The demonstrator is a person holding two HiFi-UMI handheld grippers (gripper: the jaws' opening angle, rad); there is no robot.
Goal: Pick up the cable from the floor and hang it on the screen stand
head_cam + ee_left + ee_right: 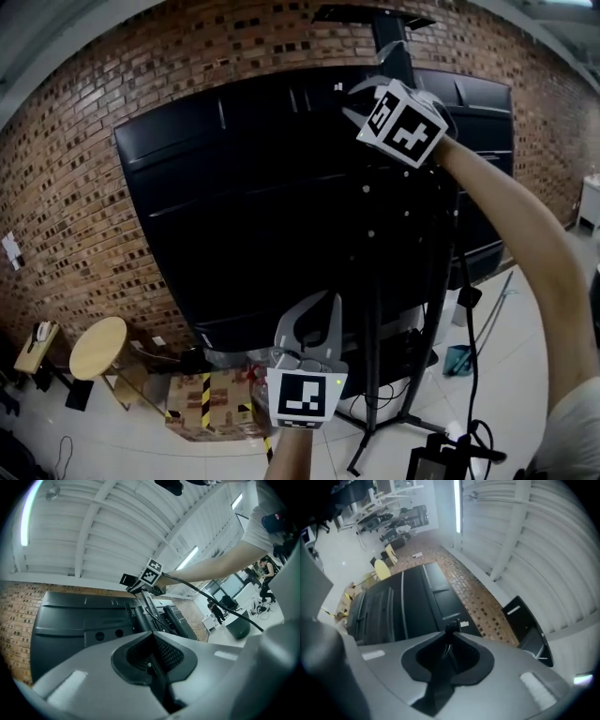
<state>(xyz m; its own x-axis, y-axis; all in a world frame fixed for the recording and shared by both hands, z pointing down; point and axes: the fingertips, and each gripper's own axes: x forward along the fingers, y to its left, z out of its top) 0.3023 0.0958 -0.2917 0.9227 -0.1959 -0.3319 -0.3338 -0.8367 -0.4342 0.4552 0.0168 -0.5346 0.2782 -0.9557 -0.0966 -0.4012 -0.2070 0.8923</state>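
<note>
The big black screen shows its back, mounted on a black stand before a brick wall. My right gripper is raised at the stand's top, near the upper bracket. In the right gripper view, this gripper is shut on the black cable, whose plug end sticks out past the pads. The cable trails from the right gripper's marker cube down to the right. My left gripper points up low in front of the screen, and it is shut with nothing in it.
A round wooden stool and a cardboard box with hazard tape stand at the wall's foot. A teal bin and a black box with wires lie by the stand's legs. A person stands far off.
</note>
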